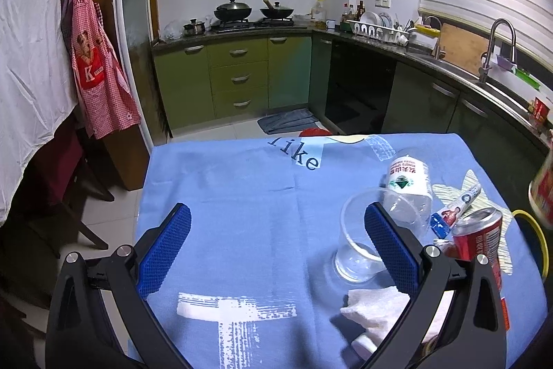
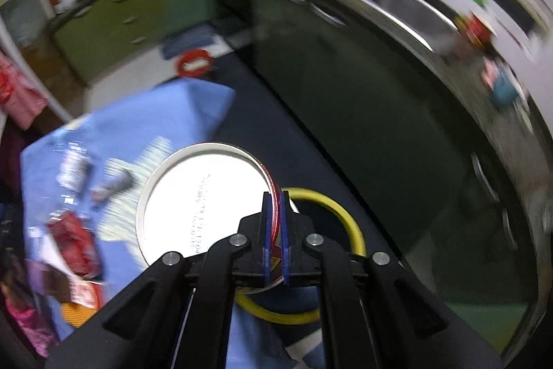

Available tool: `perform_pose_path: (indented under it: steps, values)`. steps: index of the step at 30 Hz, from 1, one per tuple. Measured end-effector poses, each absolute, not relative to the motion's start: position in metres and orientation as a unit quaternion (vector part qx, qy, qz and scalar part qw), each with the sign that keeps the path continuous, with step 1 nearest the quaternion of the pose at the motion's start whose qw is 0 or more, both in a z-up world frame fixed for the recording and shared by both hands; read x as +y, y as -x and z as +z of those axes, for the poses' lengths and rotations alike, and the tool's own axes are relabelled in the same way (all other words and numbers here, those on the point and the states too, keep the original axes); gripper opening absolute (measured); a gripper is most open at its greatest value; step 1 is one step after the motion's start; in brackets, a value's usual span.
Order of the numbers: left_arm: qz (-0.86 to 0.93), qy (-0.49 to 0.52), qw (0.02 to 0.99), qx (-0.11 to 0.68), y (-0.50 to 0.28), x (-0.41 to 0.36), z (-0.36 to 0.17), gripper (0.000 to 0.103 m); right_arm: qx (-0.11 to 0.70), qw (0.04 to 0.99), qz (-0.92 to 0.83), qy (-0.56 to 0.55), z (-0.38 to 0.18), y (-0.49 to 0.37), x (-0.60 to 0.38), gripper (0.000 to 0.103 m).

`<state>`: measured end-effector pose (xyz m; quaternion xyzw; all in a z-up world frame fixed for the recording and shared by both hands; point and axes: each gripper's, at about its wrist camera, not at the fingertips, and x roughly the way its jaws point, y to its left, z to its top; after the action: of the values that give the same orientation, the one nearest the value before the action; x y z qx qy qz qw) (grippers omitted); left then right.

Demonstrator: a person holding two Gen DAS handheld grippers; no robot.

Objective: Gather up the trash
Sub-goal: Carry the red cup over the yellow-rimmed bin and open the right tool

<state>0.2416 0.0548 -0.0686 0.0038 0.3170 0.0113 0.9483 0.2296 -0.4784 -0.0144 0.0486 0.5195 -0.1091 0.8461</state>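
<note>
My right claw (image 2: 275, 230) is pinched nearly closed on the thin wall of a flattened red can (image 2: 207, 196), whose pale silver base faces the lens with a line of small printed code across it. It hangs over the tabletop's right edge, just above the yellow-rimmed bin (image 2: 349, 217), though the picture is smeared and I can't judge how well the two line up. The grip worries me: only a sliver of slick, curved aluminium sits between the blue pads, so I think a jolt could twist the can out, and a release off-centre would bounce it off the yellow rim onto the floor. My left claw (image 1: 278, 251) hovers wide open and empty over the blue cloth (image 1: 224, 196), its dimpled blue pads framing bare fabric, with the right pad in front of a clear plastic cup (image 1: 356, 241). Swinging that way could topple the light, thin-walled cup or nudge the crushed clear bottle (image 1: 409, 185) behind it. Nearby lie a second red can (image 1: 478, 239), dented, a glossy sachet (image 1: 456, 211) and a soft crumpled tissue (image 1: 376, 306). The cloth is loose, so snagging it would drag everything.
</note>
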Motion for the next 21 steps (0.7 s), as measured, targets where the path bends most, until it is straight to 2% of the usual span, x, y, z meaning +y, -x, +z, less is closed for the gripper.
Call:
perform_pose_path:
  steps: [5,10,21]
  values:
    - [0.011,-0.012,0.949,0.314,-0.235,0.045,-0.057,0.099,0.548,0.821,-0.138,-0.076,-0.088,-0.224,-0.527,0.006]
    - [0.011,-0.035,0.948,0.316,-0.227,0.031,-0.050,0.099,0.565,0.809,-0.132,-0.097,-0.133,-0.236,-0.543,0.007]
    - [-0.012,-0.049,0.945,0.324,-0.226,0.009,-0.046,0.099,0.552,0.823,-0.091,-0.101,-0.119,-0.214,-0.526,0.007]
